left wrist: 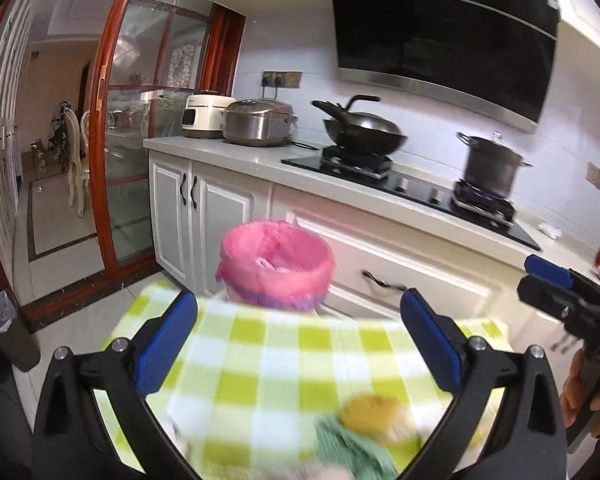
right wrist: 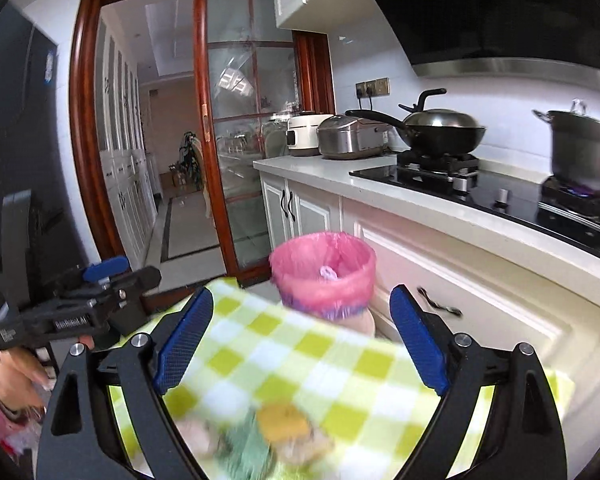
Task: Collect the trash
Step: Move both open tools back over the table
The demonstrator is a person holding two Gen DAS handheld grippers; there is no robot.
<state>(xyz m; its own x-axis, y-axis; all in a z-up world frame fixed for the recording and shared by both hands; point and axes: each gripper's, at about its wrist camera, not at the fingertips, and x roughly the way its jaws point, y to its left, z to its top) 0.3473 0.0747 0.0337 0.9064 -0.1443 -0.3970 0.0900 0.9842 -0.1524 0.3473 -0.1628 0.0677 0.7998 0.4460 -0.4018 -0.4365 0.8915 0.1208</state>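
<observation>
Both of your grippers stand wide open and hold nothing: the left gripper [left wrist: 298, 334] frames the checked cloth between its blue pads, and the right gripper [right wrist: 302, 334] does the same from its own side, with no pad touching anything. The trash lies low in both views, blurred: a round yellowish scrap [left wrist: 374, 412] resting against a crumpled pale green wad [left wrist: 348, 448], with some pinkish bits beside them, all on the green-and-white checked tablecloth [left wrist: 260, 364]. The small bin lined with a pink plastic bag [left wrist: 278, 260] stands just past the far edge of the cloth, its mouth open upward and something pale already inside.

To do this step well, tilt one gripper down toward the heap, bring its pads to either side of a single piece and close only once the piece sits squarely between them. The yellowish scrap looks soft, so squeeze lightly. I judge the green wad easier to pinch at a raised fold. Carry each piece over the bin's rim before you let go, since the bag's turned-over edge is floppy.

Keep the two grippers apart; they sit close side by side. Beyond the bin run white cabinet drawers [left wrist: 400, 264], and on the hob above a steel stockpot [right wrist: 580, 148] stands over a lit flame, so stay low.
</observation>
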